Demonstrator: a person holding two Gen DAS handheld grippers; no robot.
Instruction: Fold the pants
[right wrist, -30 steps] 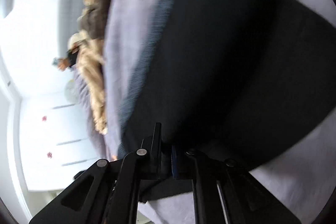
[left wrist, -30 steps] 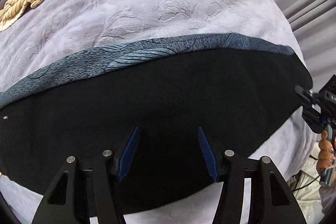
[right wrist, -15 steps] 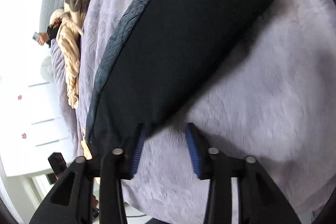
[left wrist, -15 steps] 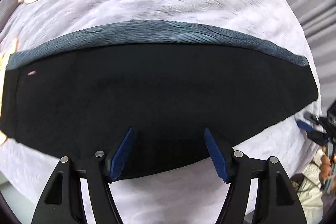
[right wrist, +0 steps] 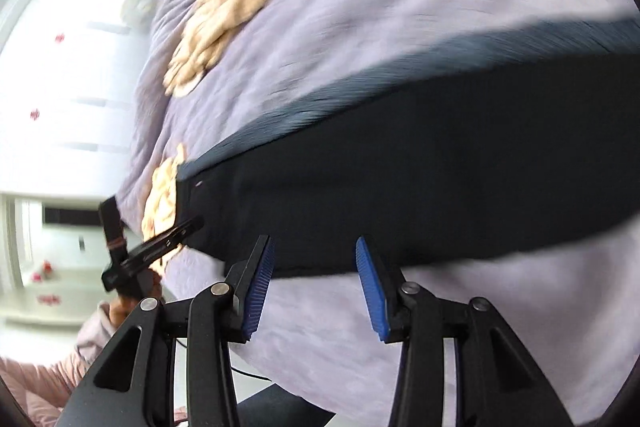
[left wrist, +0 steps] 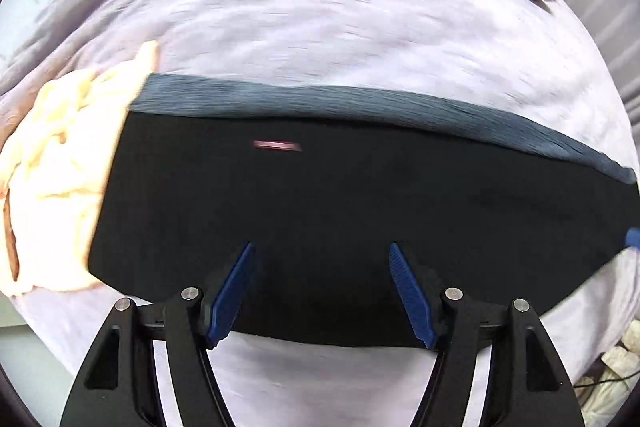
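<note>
Left gripper: spread, holding nothing — the pants lie flat just ahead of your tips on the lilac blanket.
Right gripper: also spread and empty, with the near hem right at its tips.
Next fold, as I judge it: pinch the near edge at two spaced points, lift evenly, keep the layers aligned.
Long axis: a long band running across both grippers, left to right — the grey strip lies along the far edge.

Bright daylight — seemingly motion-blurred, fisheye-warped
</note>
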